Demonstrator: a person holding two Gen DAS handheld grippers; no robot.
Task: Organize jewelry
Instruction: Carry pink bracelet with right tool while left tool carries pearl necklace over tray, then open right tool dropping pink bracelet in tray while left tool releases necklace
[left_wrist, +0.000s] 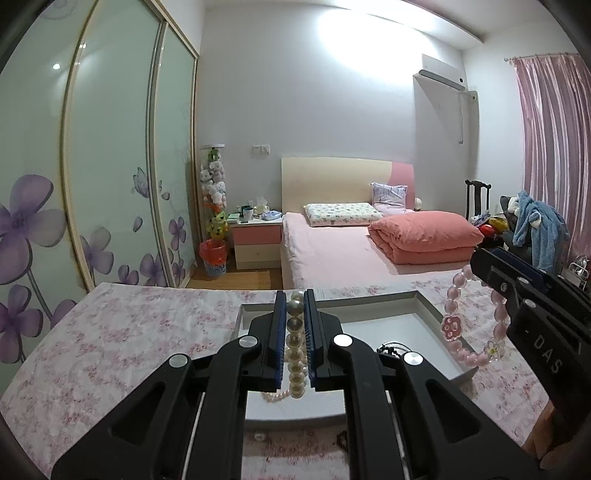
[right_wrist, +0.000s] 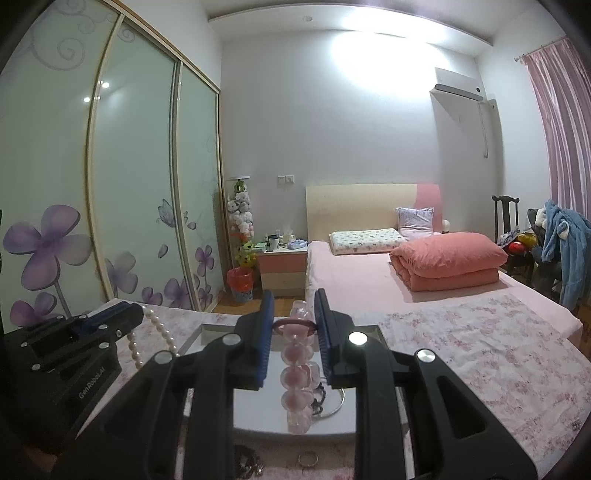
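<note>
Evidently the pearl bracelet (left_wrist: 295, 354) hung pinched in the nearly closed left gripper (left_wrist: 294, 332), and the pink bead bracelet (right_wrist: 297, 376) in the narrowly parted right gripper (right_wrist: 294, 332), both over the near grey tray (left_wrist: 424, 301), probably for sorting there.

Both wrist views look forward, slightly downward, close over the tray (left_wrist: 424, 306), sharing the bed (right_wrist: 369, 280) beyond.
</note>
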